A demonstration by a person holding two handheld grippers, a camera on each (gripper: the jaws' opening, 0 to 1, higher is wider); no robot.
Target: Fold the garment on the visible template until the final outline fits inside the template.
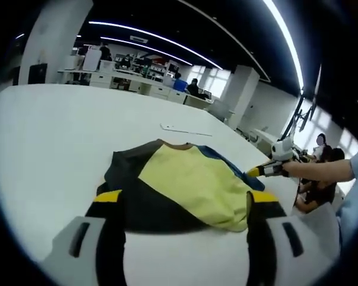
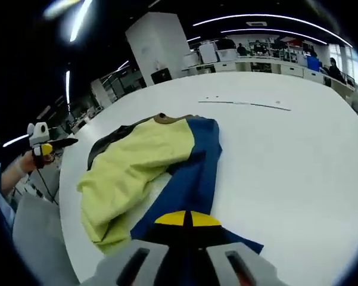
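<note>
I see the garment [image 2: 161, 167], a yellow, black and blue jacket, lying bunched on the white worktop [image 2: 286, 155], partly folded with the yellow panel thrown across the blue side. My right tongs [image 2: 186, 219] are pressed together on the blue hem nearest me. My left tongs [image 1: 184, 205] stand spread, straddling the near edge of the cloth without gripping it. Thin template lines [image 2: 244, 103] sit well beyond the collar, so I judge the folding barely half done; squaring and placing remain.

Garment [image 1: 184, 187] on table [image 1: 47, 137]; template line [image 1: 186, 130] behind it (apart); left tongs [image 1: 181, 223] over near edge.
</note>
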